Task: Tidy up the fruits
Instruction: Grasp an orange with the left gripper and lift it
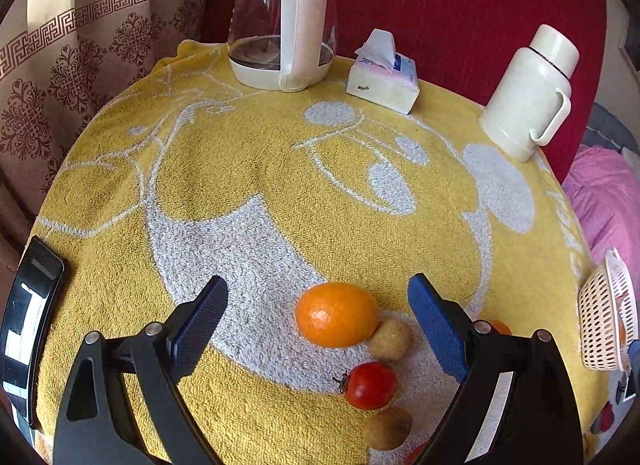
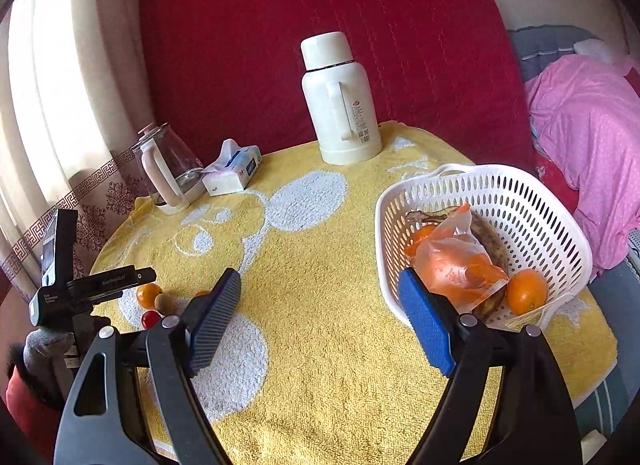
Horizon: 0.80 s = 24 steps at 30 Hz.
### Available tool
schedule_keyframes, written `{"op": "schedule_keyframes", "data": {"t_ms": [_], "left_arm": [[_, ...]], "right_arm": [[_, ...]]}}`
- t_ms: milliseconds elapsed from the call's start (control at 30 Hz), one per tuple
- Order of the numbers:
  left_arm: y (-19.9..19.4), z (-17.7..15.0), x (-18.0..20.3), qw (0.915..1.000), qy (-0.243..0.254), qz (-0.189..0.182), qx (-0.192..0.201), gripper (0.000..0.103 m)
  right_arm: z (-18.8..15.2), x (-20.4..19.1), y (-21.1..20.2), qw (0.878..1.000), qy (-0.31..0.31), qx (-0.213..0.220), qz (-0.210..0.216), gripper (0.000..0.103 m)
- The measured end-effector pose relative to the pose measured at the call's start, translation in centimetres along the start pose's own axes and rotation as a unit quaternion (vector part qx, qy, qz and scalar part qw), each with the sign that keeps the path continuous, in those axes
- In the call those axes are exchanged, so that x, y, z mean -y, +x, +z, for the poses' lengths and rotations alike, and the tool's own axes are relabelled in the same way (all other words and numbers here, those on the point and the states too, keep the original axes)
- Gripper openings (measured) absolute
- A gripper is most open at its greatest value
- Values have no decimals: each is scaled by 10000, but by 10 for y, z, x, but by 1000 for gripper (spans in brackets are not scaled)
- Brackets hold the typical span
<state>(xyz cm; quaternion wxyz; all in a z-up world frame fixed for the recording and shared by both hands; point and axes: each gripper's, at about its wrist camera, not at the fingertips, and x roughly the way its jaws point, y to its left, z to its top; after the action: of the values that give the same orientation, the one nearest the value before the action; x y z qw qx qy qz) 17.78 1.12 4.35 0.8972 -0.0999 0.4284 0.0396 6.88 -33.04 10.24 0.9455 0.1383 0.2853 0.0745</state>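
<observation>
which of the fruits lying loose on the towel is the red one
The tomato, small, glossy and red with a green stem. It lies between two brownish fruits, just nearer than the orange.

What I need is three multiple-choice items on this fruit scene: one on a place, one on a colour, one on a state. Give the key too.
1. Where does the banana lie?
A. on the towel
B. in the white basket
C. beside the kettle

2. What colour is the thermos?
A. cream
B. blue
C. black

3. How is the left hand-held gripper?
A. shut on the banana
B. open, holding nothing
C. shut on the thermos

Key: B, it rests inside the basket wall; A, body and cap are pale cream; B, its jaws stand wide apart.
</observation>
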Motion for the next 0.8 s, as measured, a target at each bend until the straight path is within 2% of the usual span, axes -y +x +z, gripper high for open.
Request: {"op": "schedule_keyframes", "data": {"t_ms": [433,533,800], "left_arm": [[21,-7,4,9998,102,24,-162,90],[23,-9,2,9998,71,-46,-163,83],[18,-11,0,9996,114,-249,-95,52]], "right_arm": [[-10,-9,12,9995,-177,-248,85,82],[-11,-10,15,9994,-192,-289,82,82],[-13,-8,20,9991,-198,-361,62,82]]}}
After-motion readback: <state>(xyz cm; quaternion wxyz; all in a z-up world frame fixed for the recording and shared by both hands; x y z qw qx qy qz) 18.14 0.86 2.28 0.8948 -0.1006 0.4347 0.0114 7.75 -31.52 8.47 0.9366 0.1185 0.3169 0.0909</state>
